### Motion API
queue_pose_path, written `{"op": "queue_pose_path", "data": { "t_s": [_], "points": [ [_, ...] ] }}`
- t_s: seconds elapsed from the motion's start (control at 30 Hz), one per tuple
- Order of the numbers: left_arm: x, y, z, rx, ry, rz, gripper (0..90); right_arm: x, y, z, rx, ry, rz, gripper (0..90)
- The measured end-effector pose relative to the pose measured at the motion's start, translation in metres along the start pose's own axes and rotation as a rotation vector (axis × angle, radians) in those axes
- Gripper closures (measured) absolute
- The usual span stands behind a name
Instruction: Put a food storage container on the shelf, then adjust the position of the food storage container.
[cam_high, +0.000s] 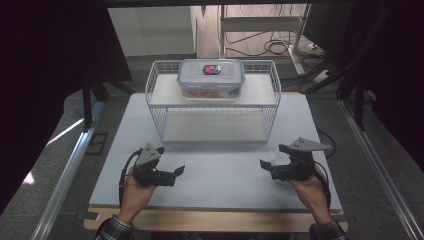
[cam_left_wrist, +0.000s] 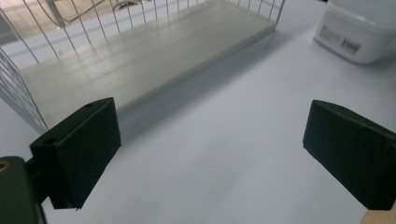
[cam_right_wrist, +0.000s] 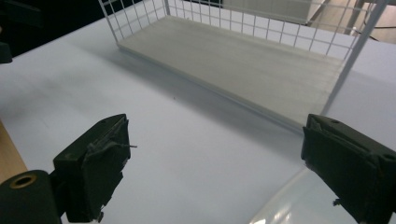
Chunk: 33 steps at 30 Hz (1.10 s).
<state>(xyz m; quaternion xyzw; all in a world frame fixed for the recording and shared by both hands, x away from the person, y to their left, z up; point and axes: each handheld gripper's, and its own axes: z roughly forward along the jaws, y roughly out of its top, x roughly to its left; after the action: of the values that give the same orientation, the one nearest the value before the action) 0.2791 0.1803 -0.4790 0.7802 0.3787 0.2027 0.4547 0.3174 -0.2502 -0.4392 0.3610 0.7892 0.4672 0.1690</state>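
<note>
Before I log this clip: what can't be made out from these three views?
- Contents of the lidded container on the wire rack: high view, orange shapes blurred behind the translucent wall.
- Lid label: high view, too small to read.
- White object: left gripper view, cut off by the top and right edges; its print is blurred.
- Clear curved piece: right gripper view, cut off by the bottom edge and partly hidden behind the right gripper jaw.

A white wire rack (cam_high: 212, 107) with two shelves stands upright in the upper middle of the frame, open toward the bottom. A clear plastic food box (cam_high: 210, 78) with a snapped-on lid and a red-and-blue label sits level on its top shelf, centred; the lower shelf (cam_left_wrist: 140, 60) lies bare.
</note>
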Motion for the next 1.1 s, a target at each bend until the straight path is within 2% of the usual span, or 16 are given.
{"op": "queue_pose_path", "data": {
  "t_s": [0.17,0.4,0.53,0.63,0.8,0.93,1.1],
  "points": [
    [-0.005,-0.013,0.003,0.037,0.004,0.036,3.9,0.003,-0.013,-0.002,0.011,-0.021,-0.01,8.3],
    [-0.007,-0.026,0.008,0.074,0.022,0.061,3.0,0.005,-0.032,0.0,0.067,-0.039,-0.02,8.3],
    [-0.009,-0.027,0.007,0.069,0.014,0.057,3.0,0.004,-0.037,0.003,0.104,-0.053,-0.019,8.0],
    [-0.008,-0.026,0.006,0.055,0.017,0.052,3.0,0.002,-0.038,0.004,0.12,-0.067,-0.013,4.4],
    [-0.005,-0.027,0.005,0.044,0.02,0.026,3.2,-0.003,-0.038,0.002,0.124,-0.081,0.027,2.7],
    [-0.004,-0.027,0.004,0.039,0.027,0.02,3.4,-0.009,-0.037,-0.004,0.132,-0.128,0.065,16.3],
    [-0.004,-0.028,0.005,0.039,0.028,0.021,3.4,-0.018,-0.038,-0.013,0.119,-0.167,0.068,33.4]
  ]
}}
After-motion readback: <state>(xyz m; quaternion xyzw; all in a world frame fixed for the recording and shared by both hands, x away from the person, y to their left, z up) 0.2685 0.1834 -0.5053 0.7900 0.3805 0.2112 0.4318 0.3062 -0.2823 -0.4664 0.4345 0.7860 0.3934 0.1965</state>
